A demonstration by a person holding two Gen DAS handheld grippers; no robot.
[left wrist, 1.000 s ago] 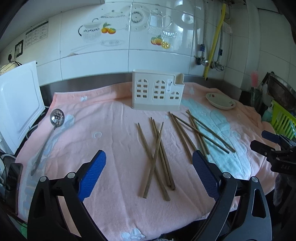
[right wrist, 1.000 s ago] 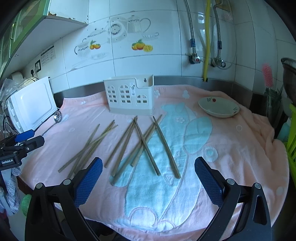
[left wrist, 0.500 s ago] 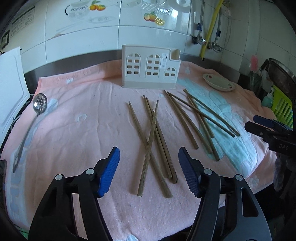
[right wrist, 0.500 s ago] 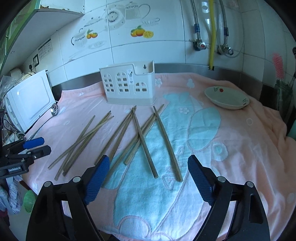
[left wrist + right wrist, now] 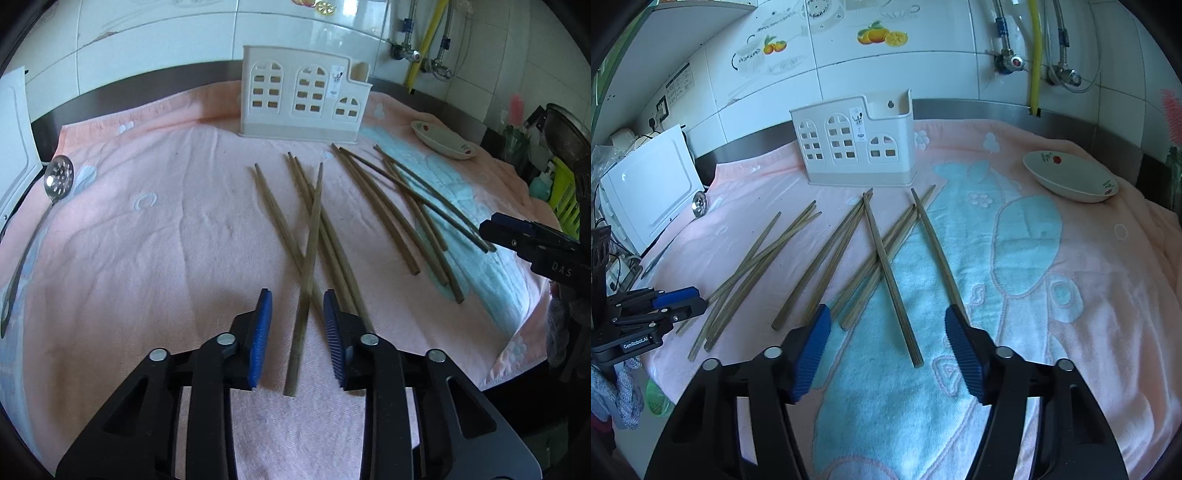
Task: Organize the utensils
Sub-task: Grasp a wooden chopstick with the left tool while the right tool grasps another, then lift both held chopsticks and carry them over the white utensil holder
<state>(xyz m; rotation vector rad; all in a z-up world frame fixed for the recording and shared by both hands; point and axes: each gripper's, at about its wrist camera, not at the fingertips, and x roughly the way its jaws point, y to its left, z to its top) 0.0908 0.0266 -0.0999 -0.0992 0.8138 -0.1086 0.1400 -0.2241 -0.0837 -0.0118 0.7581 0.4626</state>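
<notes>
1. Towel [image 5: 155, 236], pink, covers the tabletop; open cloth lies left of the chopsticks.
2. Holder [image 5: 301, 101] stands upright at the back, beyond the scattered chopsticks [image 5: 391, 210].
3. Left gripper [image 5: 297, 328] is closing, one chopstick [image 5: 308, 280] between its pads, not yet pinched.
4. Right gripper [image 5: 886, 343] is closing around another chopstick [image 5: 892, 284], pads apart from it.

At lower centre, the left gripper [image 5: 297, 319] closes its jaws around one chopstick [image 5: 308, 273], pads not yet touching.
</notes>
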